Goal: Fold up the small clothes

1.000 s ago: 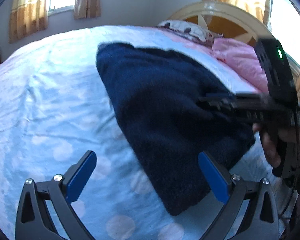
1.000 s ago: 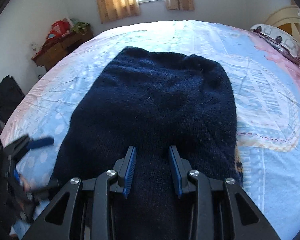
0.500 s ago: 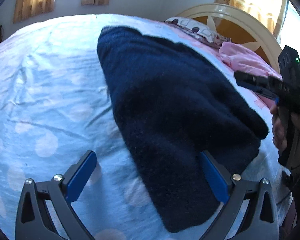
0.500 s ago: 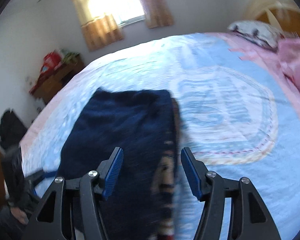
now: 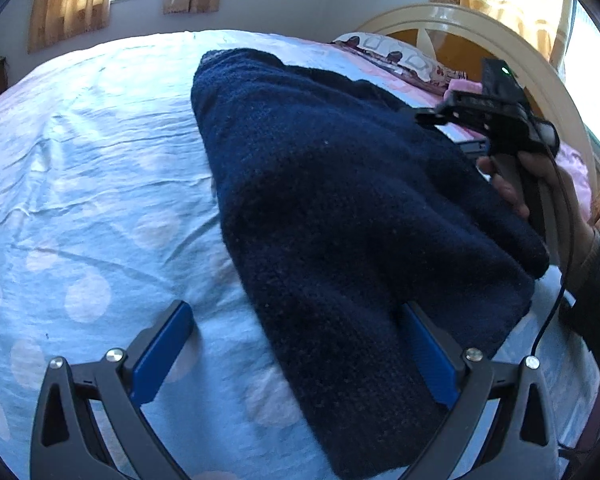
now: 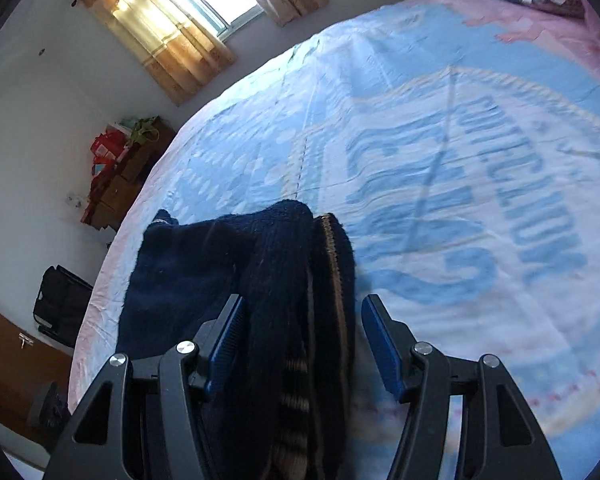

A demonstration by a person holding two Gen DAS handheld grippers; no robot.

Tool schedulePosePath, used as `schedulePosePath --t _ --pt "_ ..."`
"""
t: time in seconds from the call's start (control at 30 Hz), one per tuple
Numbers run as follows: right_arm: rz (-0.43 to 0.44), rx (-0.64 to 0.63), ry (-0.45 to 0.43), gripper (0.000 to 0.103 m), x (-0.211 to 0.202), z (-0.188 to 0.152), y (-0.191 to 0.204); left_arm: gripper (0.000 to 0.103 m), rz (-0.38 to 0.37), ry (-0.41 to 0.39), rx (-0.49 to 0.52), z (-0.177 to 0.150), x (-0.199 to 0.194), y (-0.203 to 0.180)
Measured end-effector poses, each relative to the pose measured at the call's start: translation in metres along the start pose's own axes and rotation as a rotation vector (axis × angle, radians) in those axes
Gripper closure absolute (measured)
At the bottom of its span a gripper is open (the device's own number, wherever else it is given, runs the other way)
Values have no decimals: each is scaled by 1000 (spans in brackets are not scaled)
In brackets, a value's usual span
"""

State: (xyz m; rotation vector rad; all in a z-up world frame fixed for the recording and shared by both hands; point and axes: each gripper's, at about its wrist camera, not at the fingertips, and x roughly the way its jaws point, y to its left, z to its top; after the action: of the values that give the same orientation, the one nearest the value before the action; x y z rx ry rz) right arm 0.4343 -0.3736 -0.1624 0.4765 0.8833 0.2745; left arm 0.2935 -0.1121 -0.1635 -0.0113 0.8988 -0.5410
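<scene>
The left gripper (image 5: 296, 356) stands wide open, low over the bed (image 5: 100, 200); its right pad is at the near left edge of the dark blue knit garment (image 5: 340, 208), and the other pad is over bare sheet, so nothing is pinched. I judge it waits there to take this edge or to keep the pile in place. The right gripper (image 6: 304, 344) is about half open w/ the thick folded edge of the garment, where brown stripes show, between its jaws; the left pad is against the knit, but a gap shows at the right pad, so it is not clamped. It is probably placed at this side edge because the next fold must begin from there. In the left wrist view a hand (image 5: 540, 188) holds this tool at the far right side of the garment. The garment lies folded in layers on the light blue sheet, near the bed's edge, approx. between both tools; pillow (image 5: 392, 56) and headboard (image 5: 480, 28) are behind.
</scene>
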Motion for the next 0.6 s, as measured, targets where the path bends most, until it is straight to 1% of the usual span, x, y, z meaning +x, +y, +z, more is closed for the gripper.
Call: schedulePosePath --t 0.07,0.23,0.53,0.6 --pt "20 13 11 42 8 3 -2 0 7 -1 3 1 1 -1" --pt "78 69 17 42 17 8 -15 0 -5 -3 -3 2 4 0" --pt "216 128 60 42 32 16 -25 0 -11 -9 -7 -3 0 4" --pt "217 137 55 44 32 17 -28 0 -11 -9 -7 -3 -1 3"
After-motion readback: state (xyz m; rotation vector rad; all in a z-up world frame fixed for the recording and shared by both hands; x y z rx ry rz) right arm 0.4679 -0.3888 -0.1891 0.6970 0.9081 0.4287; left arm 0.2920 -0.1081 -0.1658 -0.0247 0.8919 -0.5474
